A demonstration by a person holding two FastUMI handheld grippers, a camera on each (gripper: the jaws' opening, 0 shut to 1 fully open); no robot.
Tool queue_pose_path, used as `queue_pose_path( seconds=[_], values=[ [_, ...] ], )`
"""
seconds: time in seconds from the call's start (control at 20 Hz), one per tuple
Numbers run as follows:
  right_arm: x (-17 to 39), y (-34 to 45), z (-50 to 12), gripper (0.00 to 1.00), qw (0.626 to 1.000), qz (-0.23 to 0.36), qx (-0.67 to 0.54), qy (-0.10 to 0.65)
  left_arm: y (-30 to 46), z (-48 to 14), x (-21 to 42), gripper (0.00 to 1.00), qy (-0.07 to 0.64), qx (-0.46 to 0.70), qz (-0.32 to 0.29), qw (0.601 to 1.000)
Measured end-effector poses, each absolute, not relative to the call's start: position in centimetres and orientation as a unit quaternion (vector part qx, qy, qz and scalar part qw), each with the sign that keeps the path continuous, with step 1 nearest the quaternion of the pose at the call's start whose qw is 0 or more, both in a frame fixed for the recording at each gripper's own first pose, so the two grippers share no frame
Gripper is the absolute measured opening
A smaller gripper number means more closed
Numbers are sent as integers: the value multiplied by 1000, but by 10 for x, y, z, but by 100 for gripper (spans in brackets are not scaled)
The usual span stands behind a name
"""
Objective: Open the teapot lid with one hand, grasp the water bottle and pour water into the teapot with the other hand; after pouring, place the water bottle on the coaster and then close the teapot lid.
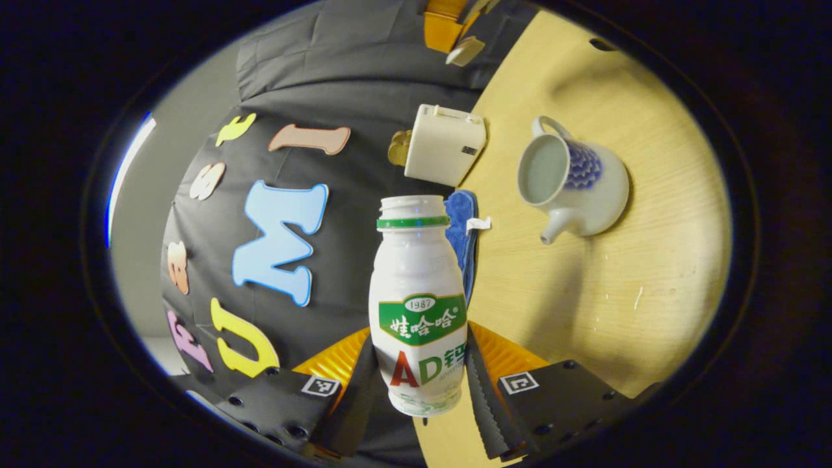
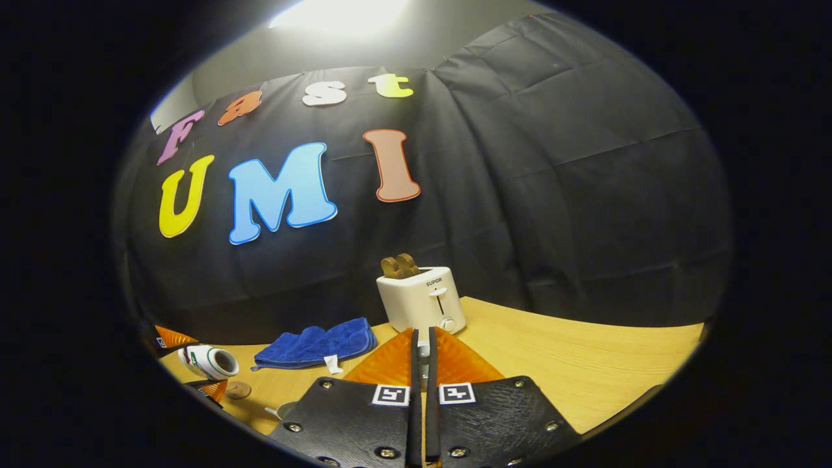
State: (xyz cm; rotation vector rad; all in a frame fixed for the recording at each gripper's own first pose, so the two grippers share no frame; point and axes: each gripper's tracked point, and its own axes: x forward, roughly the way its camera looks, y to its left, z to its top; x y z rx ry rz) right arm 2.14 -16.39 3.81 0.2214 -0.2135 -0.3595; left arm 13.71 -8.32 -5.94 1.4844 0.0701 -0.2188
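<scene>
A white bottle [image 1: 416,292] with a green label and no cap is clamped between the fingers of my left gripper [image 1: 421,344], tipped sideways above the table edge. The white teapot [image 1: 572,185] with a blue pattern stands on the wooden table [image 1: 650,305], lidless, its mouth showing. It sits beyond the bottle's neck and apart from it. My right gripper [image 2: 422,341] is pressed together on a pale sliver, the teapot lid [image 1: 465,51], held high over the table. From the right gripper view the bottle [image 2: 208,362] lies tilted at lower left, beside a brown coaster [image 2: 237,389].
A white toaster [image 1: 445,144] with bread in it stands at the table's back edge by the black cloth wall. A blue cloth [image 1: 463,227] lies between toaster and bottle; it also shows on the table [image 2: 318,344] left of the toaster [image 2: 422,300].
</scene>
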Motion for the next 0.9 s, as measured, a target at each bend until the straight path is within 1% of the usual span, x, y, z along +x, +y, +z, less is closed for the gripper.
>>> queue_pose_path(
  seconds=[0.05, 0.15, 0.2, 0.25, 0.35, 0.55, 0.65, 0.7, 0.75, 0.8, 0.85, 0.9],
  values=[
    [21, -164, 38, 2, 972, -177, 111, -106, -86, -59, 139, 75, 29, 688, -100, 718],
    [22, -163, 37, 2, 973, -171, 118, -102, -90, -60, 135, 79, 23, 711, -103, 696],
    [23, -163, 36, 2, 973, -170, 122, -100, -92, -61, 131, 79, 22, 718, -107, 688],
    [23, -163, 35, 2, 973, -168, 125, -98, -92, -60, 130, 70, 23, 725, -109, 679],
    [23, -165, 34, 2, 973, -167, 129, -96, -95, -61, 129, 75, 22, 743, -108, 660],
    [22, -166, 33, 2, 972, -165, 136, -95, -98, -62, 126, 75, 17, 769, -108, 630],
    [23, -164, 33, 2, 973, -160, 139, -92, -99, -60, 122, 79, 11, 783, -104, 613],
    [24, -163, 33, 2, 973, -158, 139, -91, -100, -61, 122, 75, 11, 787, -103, 608],
    [24, -163, 32, 2, 974, -157, 139, -90, -100, -62, 122, 75, 12, 790, -104, 604],
    [24, -163, 32, 2, 974, -155, 139, -89, -100, -60, 121, 79, 11, 793, -105, 600],
    [24, -162, 32, 2, 974, -154, 140, -89, -100, -59, 122, 75, 10, 797, -103, 595],
    [25, -161, 32, 2, 974, -153, 139, -88, -100, -59, 123, 75, 9, 801, -101, 590]
  ],
)
